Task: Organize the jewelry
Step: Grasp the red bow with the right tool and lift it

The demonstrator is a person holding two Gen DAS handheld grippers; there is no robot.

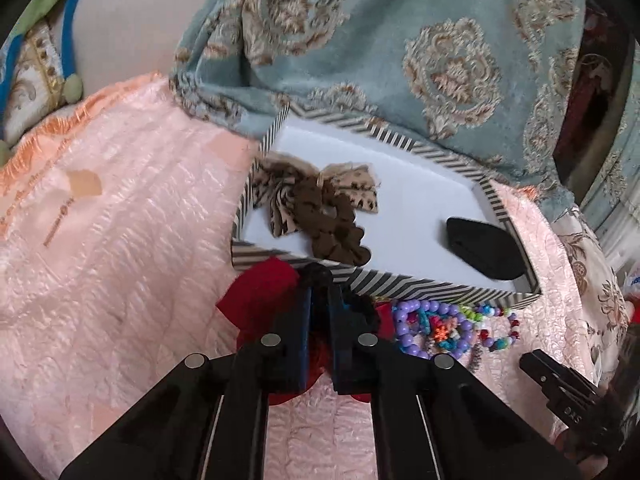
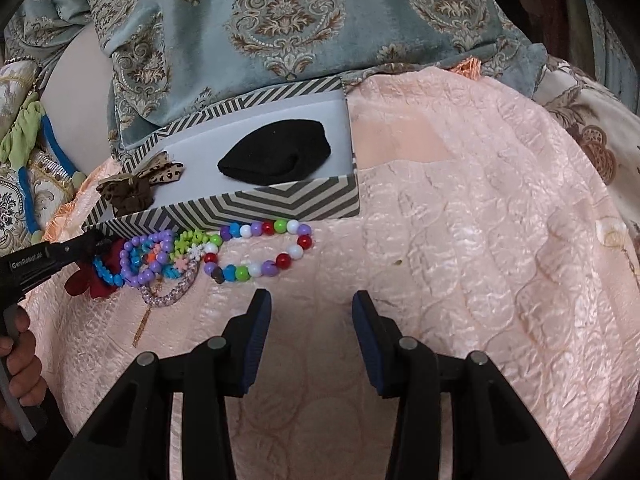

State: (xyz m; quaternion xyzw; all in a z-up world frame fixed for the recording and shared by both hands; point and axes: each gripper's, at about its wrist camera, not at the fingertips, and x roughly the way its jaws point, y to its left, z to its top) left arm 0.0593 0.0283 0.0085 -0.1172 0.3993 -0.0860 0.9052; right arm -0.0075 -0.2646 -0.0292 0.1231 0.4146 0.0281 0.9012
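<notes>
Landmark: striped box [image 2: 256,200], chevron-patterned walls, white floor, set on pink quilted cover [image 2: 460,240] w/ blue damask cushion [image 2: 280,20] behind it.

Inside box:
- Brown & leopard-print bow [image 1: 320,200], lying at box's left end, partly draped toward the front wall.
- Black fabric piece [image 2: 276,156], flat on the floor at box's right end, apart from the bow.

Outside box, just in front of its front wall, on the cover:
- Multicolour bead bracelet [image 2: 260,250], large round beads (red, white, green, blue, purple), laid open in a loop, nearest the wall's middle.
- Purple bead bracelet [image 2: 148,258], left of the multicolour one, tangled w/ blue beads, small flower beads and a pale braided strand.
- Red fabric item [image 1: 260,292], furthest left of the pile, against the box's front-left corner; a dark tuft sat on it, poss. a black scrunchie, view too blurred to tell.

Grippers:
- Left gripper [image 1: 318,284]: at box's front wall over the red item, fingers together, pinching the dark tuft/red fabric between pads.
- Right gripper [image 2: 312,300]: in front of box, below the multicolour bracelet, fingers apart, nothing between them, not touching beads.
</notes>
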